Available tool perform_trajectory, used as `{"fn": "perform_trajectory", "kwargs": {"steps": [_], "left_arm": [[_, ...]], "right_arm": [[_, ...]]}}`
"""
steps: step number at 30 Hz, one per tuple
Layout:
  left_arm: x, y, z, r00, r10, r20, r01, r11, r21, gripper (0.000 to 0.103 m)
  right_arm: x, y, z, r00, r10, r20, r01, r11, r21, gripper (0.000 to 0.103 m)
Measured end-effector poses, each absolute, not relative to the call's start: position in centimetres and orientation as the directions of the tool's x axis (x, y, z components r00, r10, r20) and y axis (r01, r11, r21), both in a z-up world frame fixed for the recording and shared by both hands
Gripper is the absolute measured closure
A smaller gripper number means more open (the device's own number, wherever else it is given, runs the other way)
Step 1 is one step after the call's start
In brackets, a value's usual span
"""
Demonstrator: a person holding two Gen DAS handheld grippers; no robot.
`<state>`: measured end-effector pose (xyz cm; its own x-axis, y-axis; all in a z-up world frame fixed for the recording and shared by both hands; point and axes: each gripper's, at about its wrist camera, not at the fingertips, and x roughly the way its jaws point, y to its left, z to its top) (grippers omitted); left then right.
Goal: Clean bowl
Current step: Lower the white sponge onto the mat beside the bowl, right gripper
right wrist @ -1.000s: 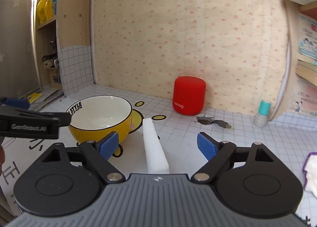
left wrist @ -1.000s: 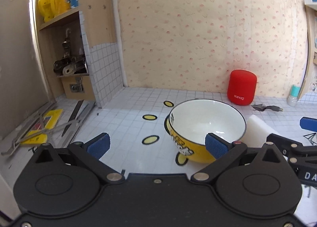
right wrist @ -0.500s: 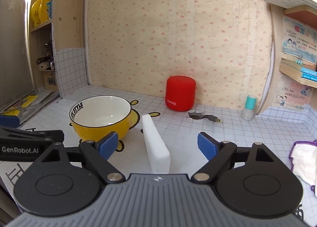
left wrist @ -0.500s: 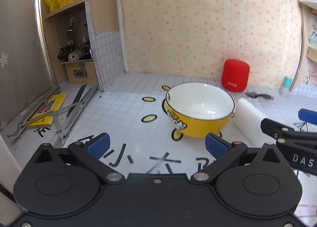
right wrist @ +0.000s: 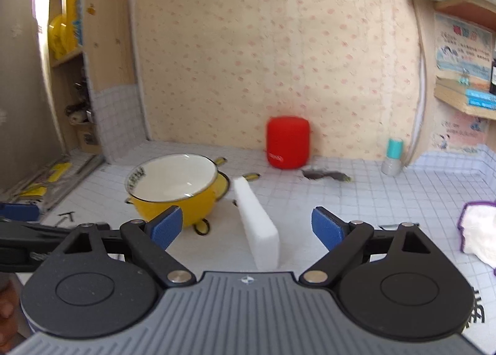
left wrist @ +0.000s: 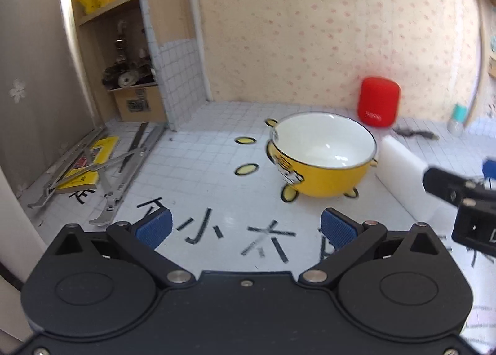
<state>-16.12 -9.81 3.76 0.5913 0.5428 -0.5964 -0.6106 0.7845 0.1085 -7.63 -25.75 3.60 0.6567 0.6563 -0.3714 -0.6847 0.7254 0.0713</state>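
Note:
A yellow bowl (left wrist: 322, 153) with a white inside and a dark rim stands upright on the white tiled counter, also visible as the bowl (right wrist: 173, 187) in the right wrist view. A white sponge block (right wrist: 257, 224) lies just to its right; the same sponge (left wrist: 406, 169) shows in the left wrist view. My left gripper (left wrist: 245, 228) is open, well short of the bowl, with nothing between its blue pads. My right gripper (right wrist: 246, 228) is open too, its fingers on either side of the sponge's near end without touching it.
A red cylinder speaker (right wrist: 288, 145) stands at the back wall, with a small teal-capped bottle (right wrist: 393, 156) to its right. A white cloth (right wrist: 479, 234) lies at the far right. Metal folding stands and a yellow book (left wrist: 90, 166) lie on the left.
Both grippers have drawn back from the bowl and risen; the bowl now looks smaller and farther away. The bowl and sponge have not moved. Both grippers stayed open.

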Motion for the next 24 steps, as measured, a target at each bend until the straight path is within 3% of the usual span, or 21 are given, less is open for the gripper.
{"fn": "perform_trajectory", "kwargs": {"steps": [8, 24], "left_arm": [[-15.9, -11.2, 3.8, 0.588, 0.566, -0.578, -0.593, 0.787, 0.167, 0.001], [-15.8, -10.9, 3.6, 0.578, 0.561, -0.593, -0.605, 0.782, 0.150, 0.001]], "right_arm": [[-7.2, -26.0, 3.2, 0.672, 0.626, -0.395, -0.666, 0.744, 0.047, 0.012], [-7.1, -25.6, 2.3, 0.689, 0.579, -0.435, -0.640, 0.768, 0.009, 0.012]]}}
